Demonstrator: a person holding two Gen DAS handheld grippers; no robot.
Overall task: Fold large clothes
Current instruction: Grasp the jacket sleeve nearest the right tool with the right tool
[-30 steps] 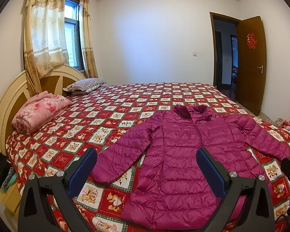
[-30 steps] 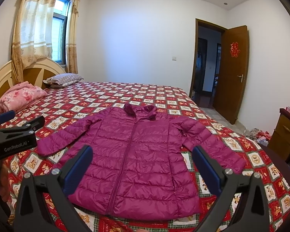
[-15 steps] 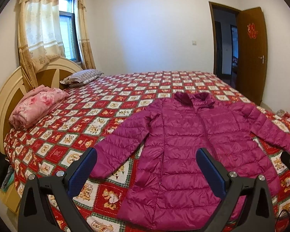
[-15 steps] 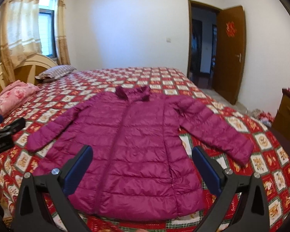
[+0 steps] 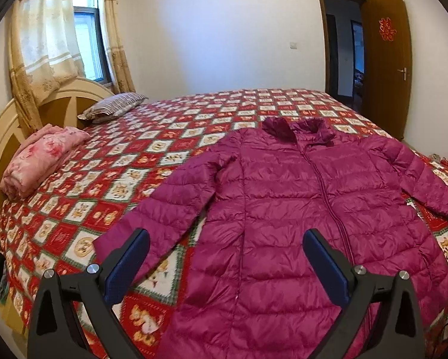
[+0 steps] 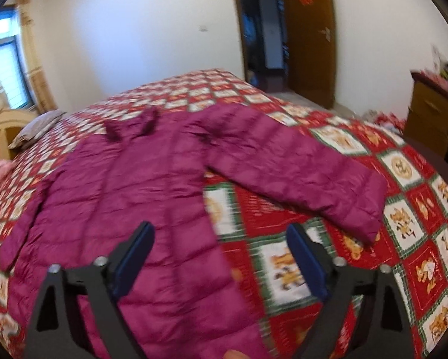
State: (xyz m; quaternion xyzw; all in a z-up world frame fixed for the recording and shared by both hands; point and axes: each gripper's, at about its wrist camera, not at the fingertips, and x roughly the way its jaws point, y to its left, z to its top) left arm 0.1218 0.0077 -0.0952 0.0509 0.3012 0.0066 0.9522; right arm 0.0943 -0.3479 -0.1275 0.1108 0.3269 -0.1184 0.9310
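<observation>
1. Left gripper (image 5: 225,258): jaws spread wide, nothing between them. It hovers over the near hem zone, its left finger above the cuff of the sleeve (image 5: 164,209) on that side.
2. Right gripper (image 6: 221,251): also spread, empty. It hangs over the jacket's right edge where body meets bedspread (image 6: 283,218).
3. Jacket (image 5: 298,209): magenta puffer, flat on the bed, front up, zipped. Long axis runs from the hem nearest the grippers to the collar (image 5: 298,127) farthest away, i.e. straight ahead of both claws.
4. Sleeves splay out and toward the hem on each side. Right sleeve (image 6: 298,167) lies forward and right of the right gripper, cuff just beside its right finger (right view is motion-blurred, so fine contact can't be read).
5. Judgement: each arm is nearer its own side's sleeve, so the likely first fold is a sleeve brought in across the chest. Neither claw touches fabric yet.
6. Beyond: folded pink blanket (image 5: 41,158) and striped pillow (image 5: 113,107) by the headboard, well apart from the jacket. Open door (image 5: 385,59) at the far wall.
</observation>
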